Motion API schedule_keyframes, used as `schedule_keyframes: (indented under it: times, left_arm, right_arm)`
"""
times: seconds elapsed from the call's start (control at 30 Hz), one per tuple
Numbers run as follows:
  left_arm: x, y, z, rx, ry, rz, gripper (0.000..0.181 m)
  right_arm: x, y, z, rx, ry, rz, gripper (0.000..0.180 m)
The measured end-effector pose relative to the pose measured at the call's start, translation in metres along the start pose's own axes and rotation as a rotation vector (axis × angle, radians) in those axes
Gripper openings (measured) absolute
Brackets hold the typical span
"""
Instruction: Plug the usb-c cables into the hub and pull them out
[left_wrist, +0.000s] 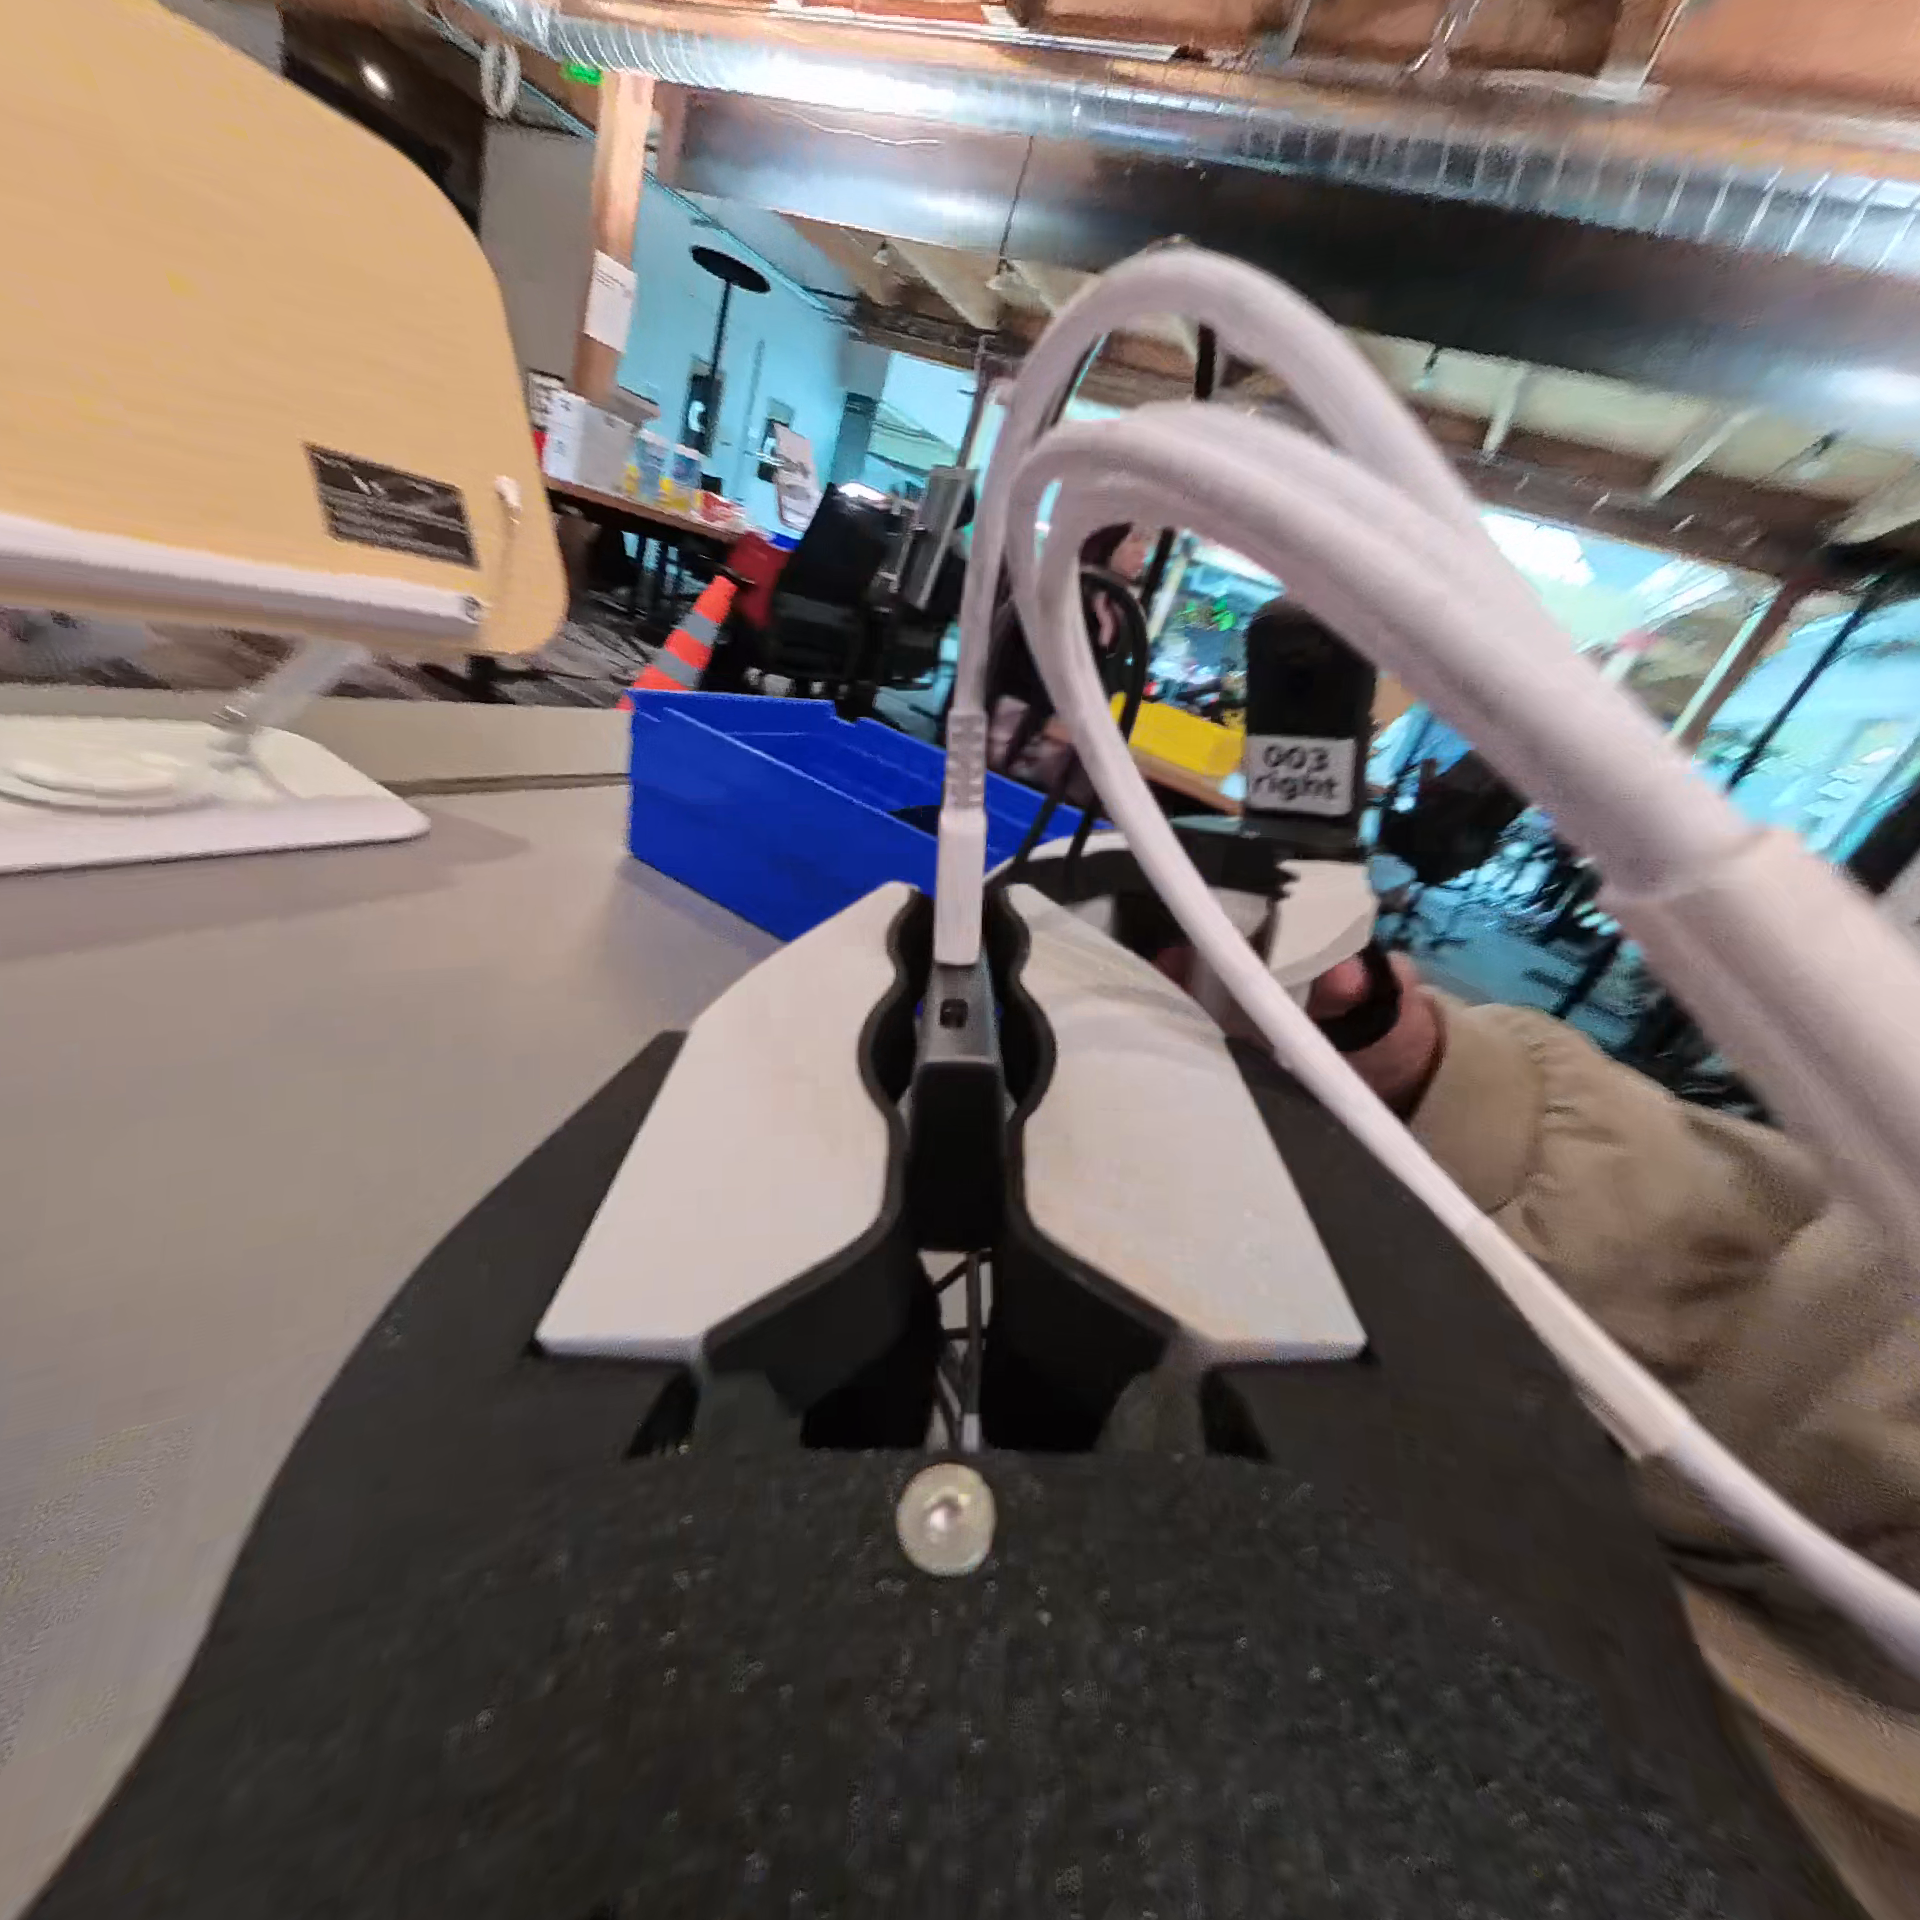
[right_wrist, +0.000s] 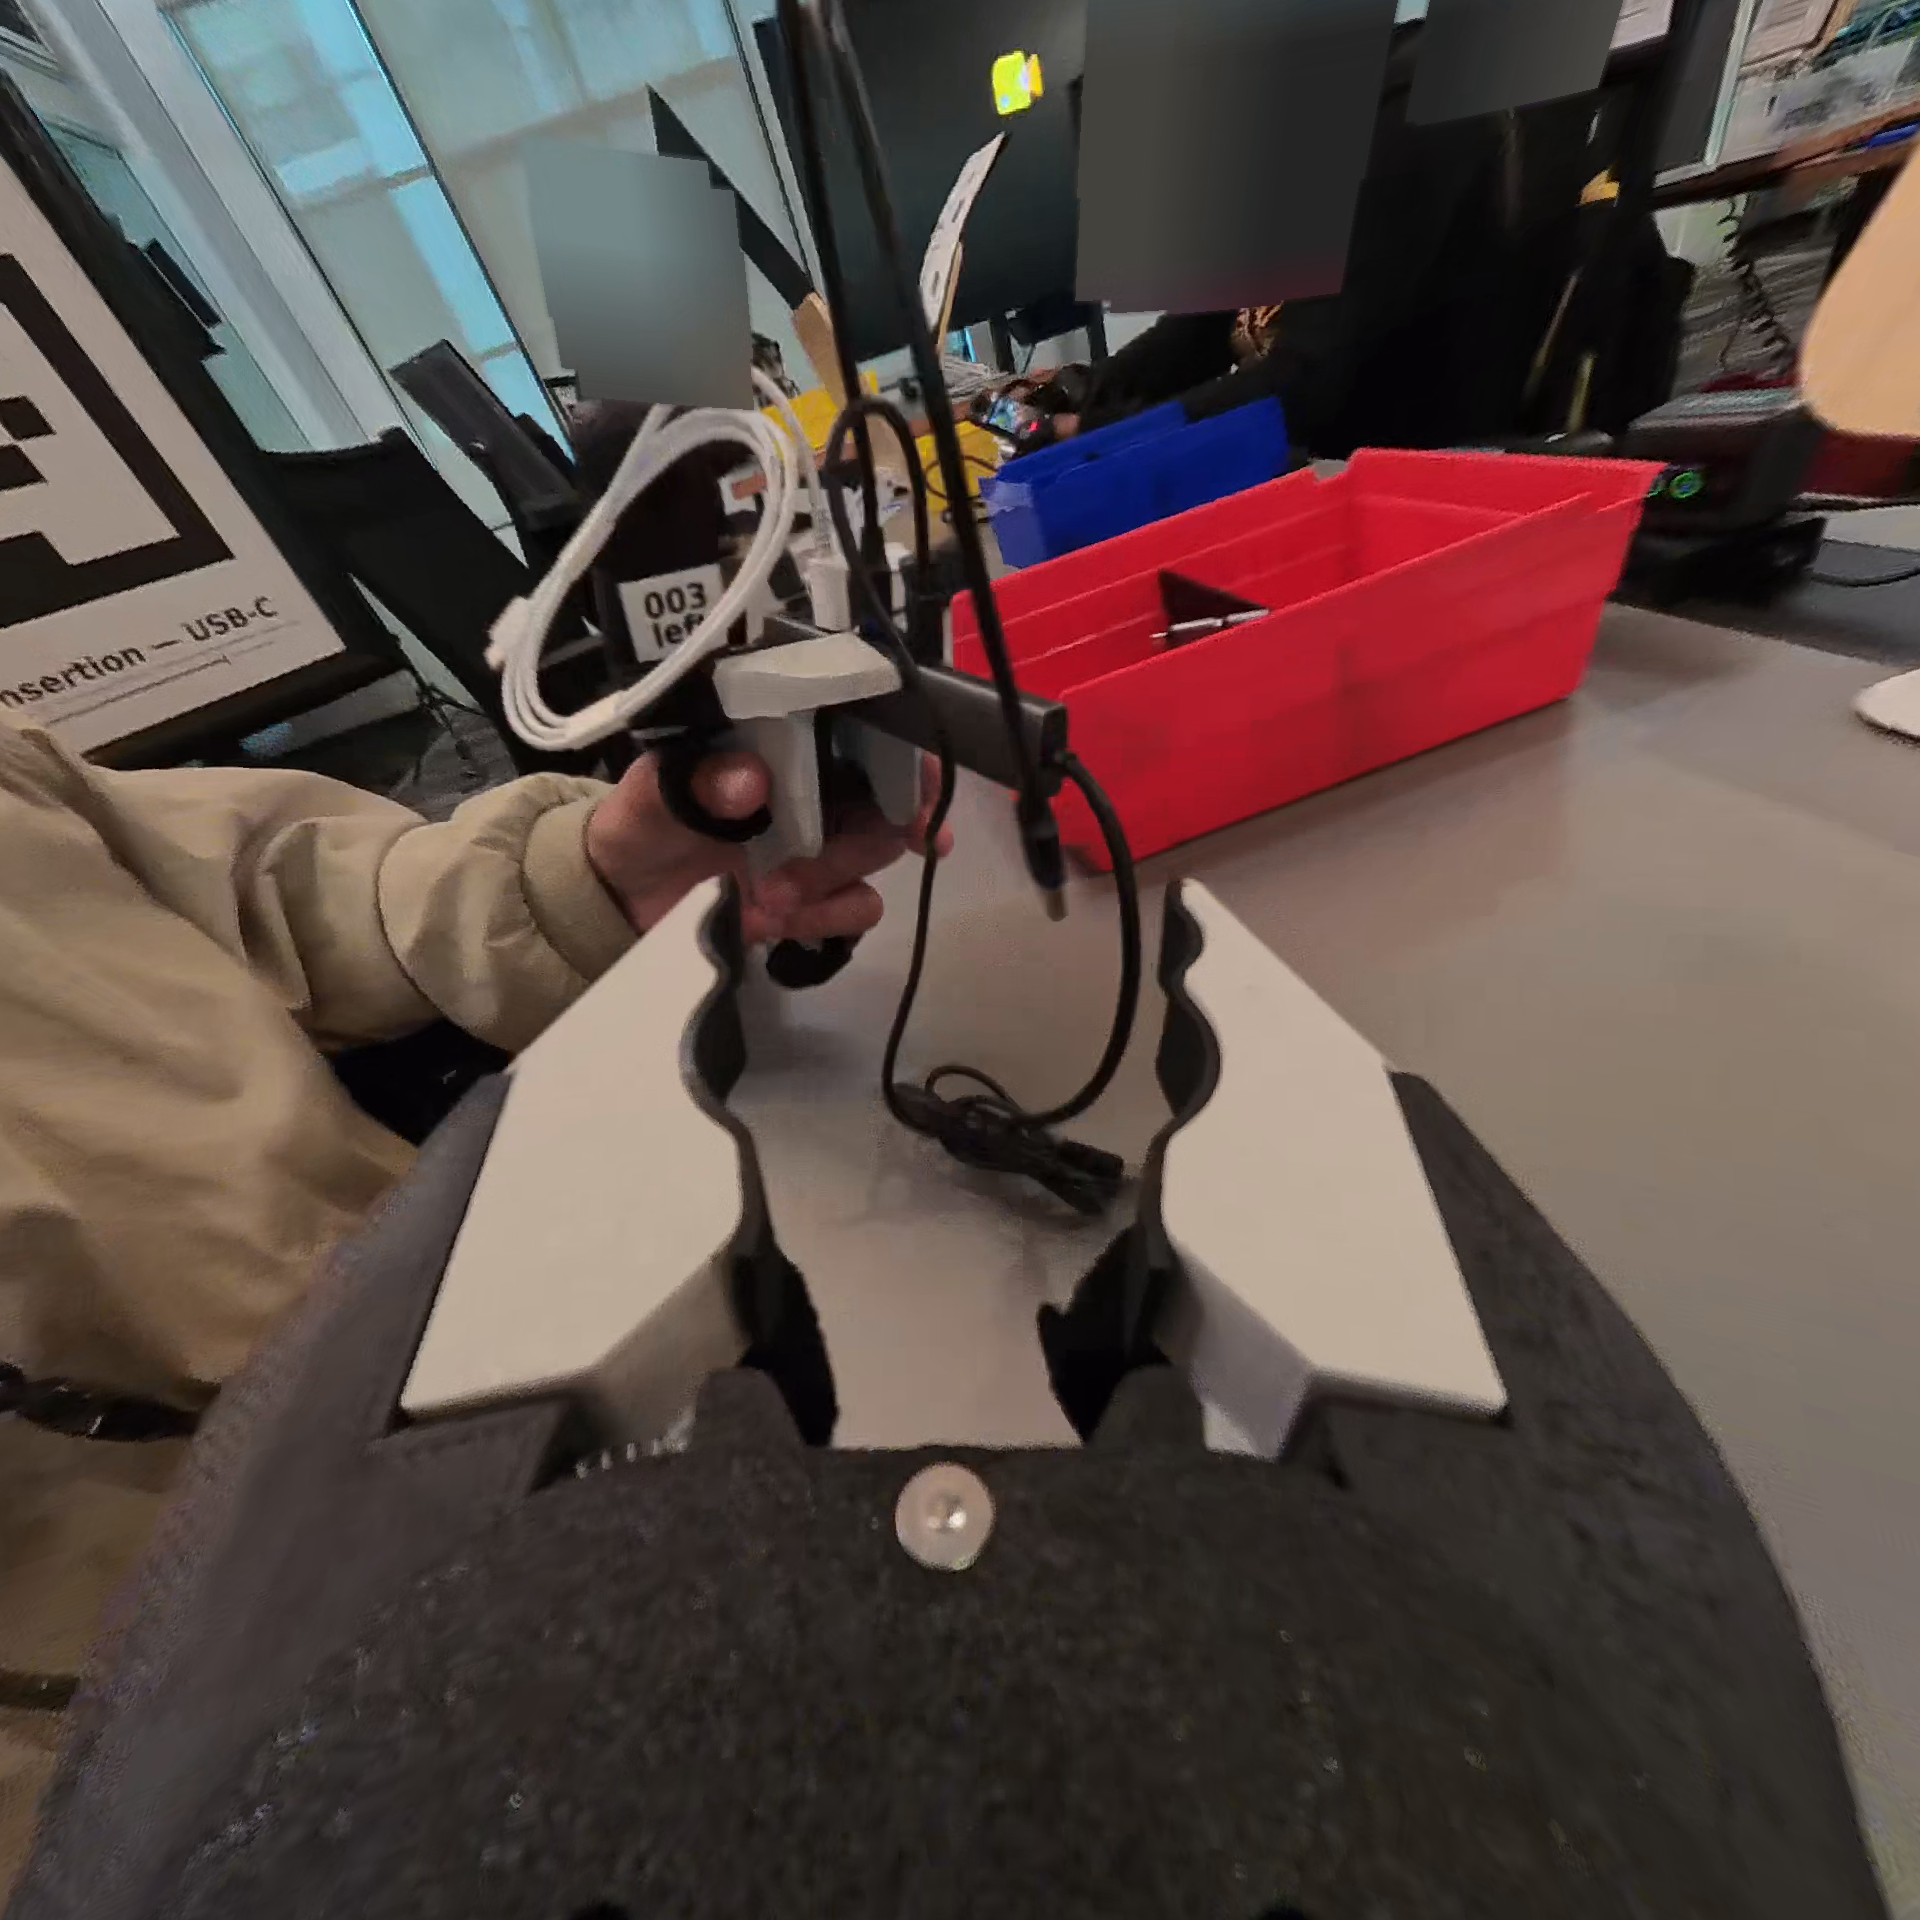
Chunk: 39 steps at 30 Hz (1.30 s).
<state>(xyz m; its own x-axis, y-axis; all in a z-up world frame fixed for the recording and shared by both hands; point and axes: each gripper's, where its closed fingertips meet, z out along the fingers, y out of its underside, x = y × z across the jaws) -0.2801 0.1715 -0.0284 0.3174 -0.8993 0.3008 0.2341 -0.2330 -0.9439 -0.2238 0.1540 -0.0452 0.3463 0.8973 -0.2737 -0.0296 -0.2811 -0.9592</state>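
Note:
My left gripper (left_wrist: 961, 940) is shut on a slim dark hub (left_wrist: 956, 1122), seen end-on between its jaws. A white USB-C plug (left_wrist: 958, 883) sits in the hub's far edge, and its white cable (left_wrist: 1351, 644) loops to the right. In the right wrist view the left gripper (right_wrist: 831, 727) holds the hub (right_wrist: 966, 717) level above the table, with the coiled white cable (right_wrist: 582, 644) beside it. A black cable (right_wrist: 997, 1132) hangs from the hub's end onto the table. A black plug (right_wrist: 1047, 868) dangles below the hub. My right gripper (right_wrist: 951, 914) is open and empty, just short of the hub.
A red bin (right_wrist: 1351, 665) stands right of the hub, with a blue bin (right_wrist: 1132, 468) behind it. The blue bin (left_wrist: 790, 821) also shows in the left wrist view. A wooden board on a white stand (left_wrist: 208, 364) is at the left. A beige sleeve (right_wrist: 260, 914) lies left. There is about 7 cm between the tips of the two grippers.

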Motion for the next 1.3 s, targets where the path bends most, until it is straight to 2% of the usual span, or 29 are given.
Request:
schedule_keyframes:
  times: [0.1,0.17,0.23,0.3,0.33,0.47,0.6,0.8,0.9,0.97,1.13,1.23,1.3]
  left_arm:
    - [0.013,0.004,0.004,0.002,0.095,-0.152,0.011]
    - [0.021,0.006,0.005,0.007,0.165,-0.234,0.011]
    - [0.029,0.009,0.007,-0.006,0.223,-0.281,0.011]
    - [0.034,0.011,0.009,-0.008,0.257,-0.302,0.011]
    - [0.037,0.011,0.009,-0.004,0.273,-0.315,0.011]
    - [0.043,0.01,0.01,0.019,0.293,-0.242,0.012]
    - [0.044,0.017,0.008,-0.04,0.304,-0.143,0.037]
    - [0.027,0.059,0.008,-0.252,0.225,0.07,0.037]
    - [0.014,0.082,0.008,-0.368,0.16,0.136,0.034]
    - [0.008,0.084,0.008,-0.385,0.121,0.157,0.031]
    - [0.005,0.082,0.005,-0.391,0.095,0.193,0.029]
    - [0.005,0.079,0.006,-0.374,0.087,0.202,0.026]
    - [0.008,0.081,0.006,-0.386,0.104,0.194,0.026]
  right_arm:
    - [-0.011,0.001,0.017,0.01,-0.047,0.035,0.083]
    - [-0.014,-0.003,0.023,0.03,-0.063,0.068,0.075]
    - [-0.021,-0.004,0.024,0.028,-0.114,0.101,0.047]
    - [-0.022,-0.002,0.024,0.019,-0.127,0.12,0.033]
    - [-0.024,0.002,0.022,-0.009,-0.146,0.125,0.014]
    - [-0.027,-0.004,0.017,-0.006,-0.204,0.197,0.011]
    - [-0.029,-0.027,0.003,0.056,-0.259,0.257,0.011]
    - [-0.019,-0.07,-0.028,0.108,-0.244,0.221,0.011]
    - [-0.006,-0.106,-0.045,0.095,-0.167,0.123,0.012]
    - [0.007,-0.139,-0.064,0.089,-0.103,0.062,0.011]
    - [0.075,-0.216,-0.12,0.063,0.11,-0.07,0.012]
    - [0.14,-0.236,-0.153,0.042,0.228,-0.076,0.012]
    - [0.178,-0.238,-0.172,0.055,0.24,-0.06,0.012]
